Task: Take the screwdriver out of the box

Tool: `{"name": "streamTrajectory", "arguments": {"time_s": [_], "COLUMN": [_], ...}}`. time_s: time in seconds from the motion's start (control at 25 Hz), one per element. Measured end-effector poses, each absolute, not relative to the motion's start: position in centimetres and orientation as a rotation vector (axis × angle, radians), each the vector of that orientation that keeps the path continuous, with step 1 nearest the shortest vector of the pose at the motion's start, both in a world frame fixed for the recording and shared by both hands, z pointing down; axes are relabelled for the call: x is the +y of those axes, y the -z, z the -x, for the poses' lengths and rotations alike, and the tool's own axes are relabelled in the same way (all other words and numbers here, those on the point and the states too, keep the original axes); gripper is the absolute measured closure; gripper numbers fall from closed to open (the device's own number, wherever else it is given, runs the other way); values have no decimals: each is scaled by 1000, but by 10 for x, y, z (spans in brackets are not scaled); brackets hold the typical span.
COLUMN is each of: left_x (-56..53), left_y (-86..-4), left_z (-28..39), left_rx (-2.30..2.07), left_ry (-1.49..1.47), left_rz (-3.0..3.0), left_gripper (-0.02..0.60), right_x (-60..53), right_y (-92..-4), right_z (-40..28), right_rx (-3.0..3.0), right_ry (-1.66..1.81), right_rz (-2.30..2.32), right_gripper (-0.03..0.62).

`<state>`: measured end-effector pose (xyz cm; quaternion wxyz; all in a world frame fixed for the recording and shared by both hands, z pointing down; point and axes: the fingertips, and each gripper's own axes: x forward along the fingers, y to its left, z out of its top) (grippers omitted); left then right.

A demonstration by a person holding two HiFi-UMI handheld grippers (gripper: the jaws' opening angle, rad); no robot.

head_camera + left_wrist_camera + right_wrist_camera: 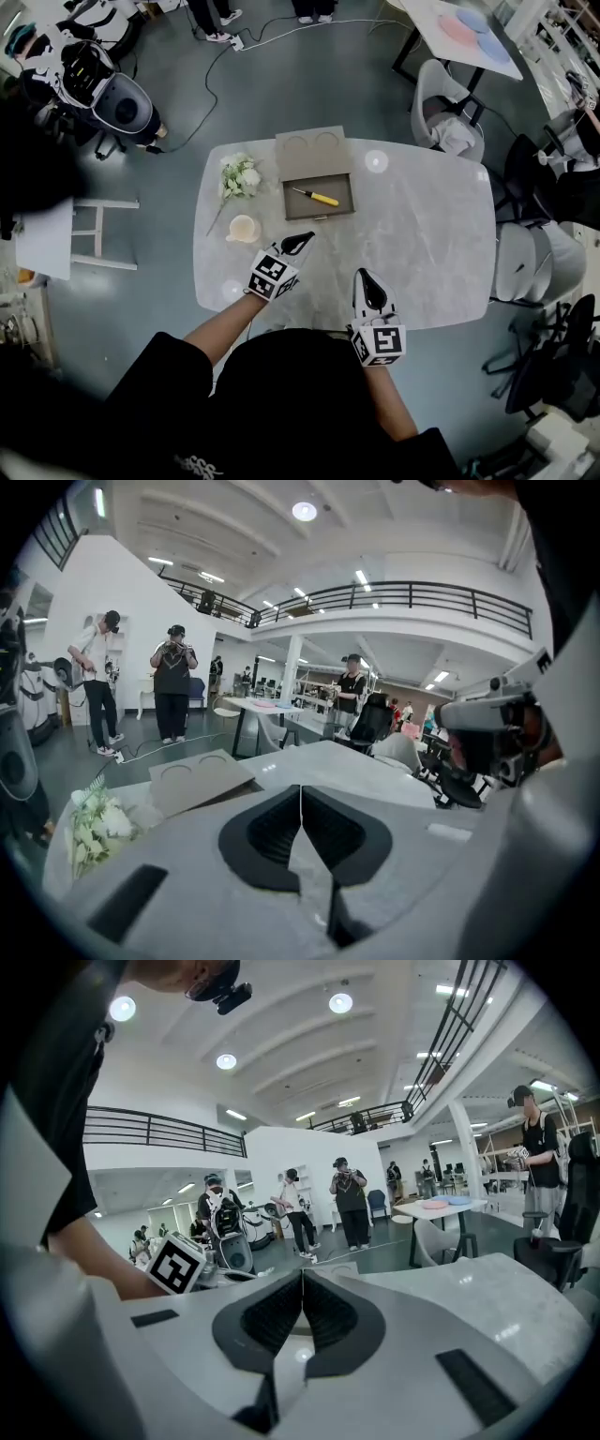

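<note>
My black sleeves fill the bottom of the head view, and from them I hold the left hand-held gripper [306, 238] and the right hand-held gripper [366, 277] out over the near edge of the pale grey, marble-patterned desk [422, 234]. Each gripper's own view shows its two black jaws pressed together with nothing between them, so both are closed and empty. The left one points up and to the right towards the shallow grey-brown cardboard box [337, 186], which sits open near the desk's far side with its lid folded back flat. The yellow-handled screwdriver with a thin metal shaft [316, 196] lies inside the box, slanted, handle to the right, and well apart from both grippers. Left of the box lie a bunch of white flowers [239, 176] and, nearer me, a cream round cup [243, 228].
</note>
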<state>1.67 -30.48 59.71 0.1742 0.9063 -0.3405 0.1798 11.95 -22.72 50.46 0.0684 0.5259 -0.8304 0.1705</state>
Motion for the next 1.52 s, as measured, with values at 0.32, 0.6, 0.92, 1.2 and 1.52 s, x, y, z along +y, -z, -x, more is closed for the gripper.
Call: {"name": "streamTrajectory", "arguments": {"time_s": [0.32, 0.6, 0.92, 1.2, 1.52], "left_x": [-392, -423, -443, -442, -436], "left_y": [-674, -745, -795, -819, -840], "left_z": [-28, -51, -51, -71, -79], "left_rx": [-902, -624, -508, -265, -90], "left_ry": [-845, -1110, -1327, -1586, -1765], "left_rz": [-2487, -2536, -2505, -2503, -2425], "left_gripper": [565, 468, 468, 394, 394], "right_x": [-287, -314, -292, -294, -297], "right_y": [-548, -580, -626, -638, -642], "right_z": [-156, -193, -211, -232, -263], "right_rx": [-2460, -2373, -2237, -2186, -2126], "right_ry": [-794, -897, -1039, -1042, -1046], "right_rz": [-1588, -1648, -1680, -1715, -1801], "right_gripper": [582, 582, 582, 582, 582]}}
